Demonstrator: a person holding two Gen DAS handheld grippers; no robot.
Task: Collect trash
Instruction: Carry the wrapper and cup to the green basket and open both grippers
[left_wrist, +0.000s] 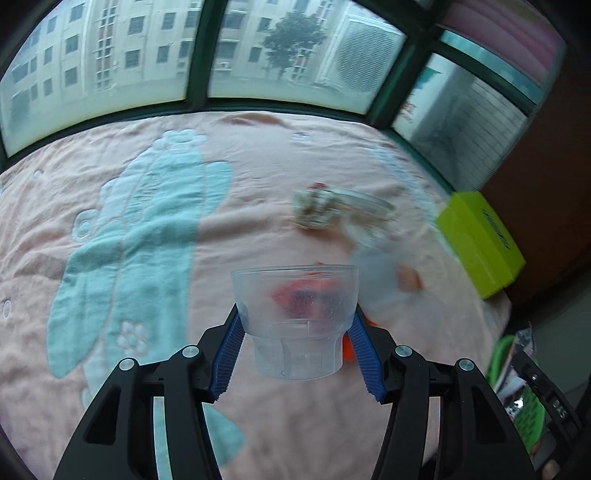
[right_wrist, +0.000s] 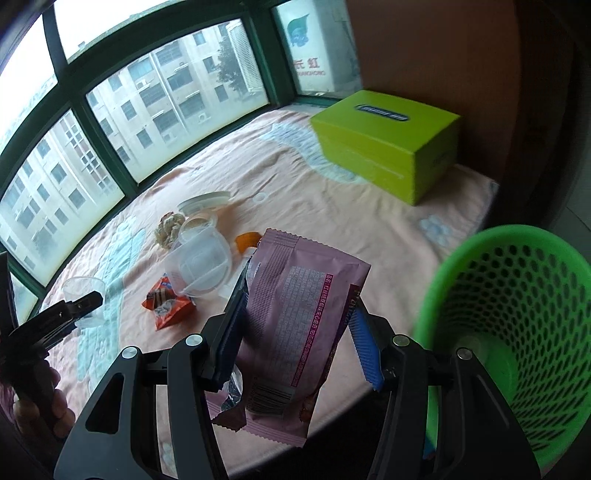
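Pink terry cloth, a blanket (right_wrist: 295, 177) patterned with pale blue shapes, covered the wide ledge below the green-framed windows (right_wrist: 110, 122) and carried everything else. On its far right corner, against the brown wall, sat a lime-green box (right_wrist: 384, 140). A green mesh wastebasket (right_wrist: 517, 295) stood off the near right edge of the ledge, lower than the cloth, its mouth tilted toward the right wrist camera.

In the right gripper (right_wrist: 295, 306) a mauve snack wrapper (right_wrist: 295, 325) was pinched between the blue ribbed pads, hanging crumpled above the blanket's near edge and just left of the basket rim. Its printed back faced the camera.

More trash lay mid-blanket: a clear plastic tub (right_wrist: 201, 266) on its side, a flat round lid (right_wrist: 203, 201) behind it, a crumpled tan paper wad (right_wrist: 168, 227) to their left, a small orange piece (right_wrist: 246, 240) to the right, and a red snack packet (right_wrist: 168, 302) nearest the camera.

The left gripper (left_wrist: 295, 321) gripped a small clear plastic cup (left_wrist: 295, 317) by its sides, mouth tipped away from the camera, lifted clear of the cloth. The red packet showed blurred through the cup wall. From the right view this cup (right_wrist: 83, 290) appeared at the far left, above the blanket, with a person's hand (right_wrist: 40, 402) on the handle below.
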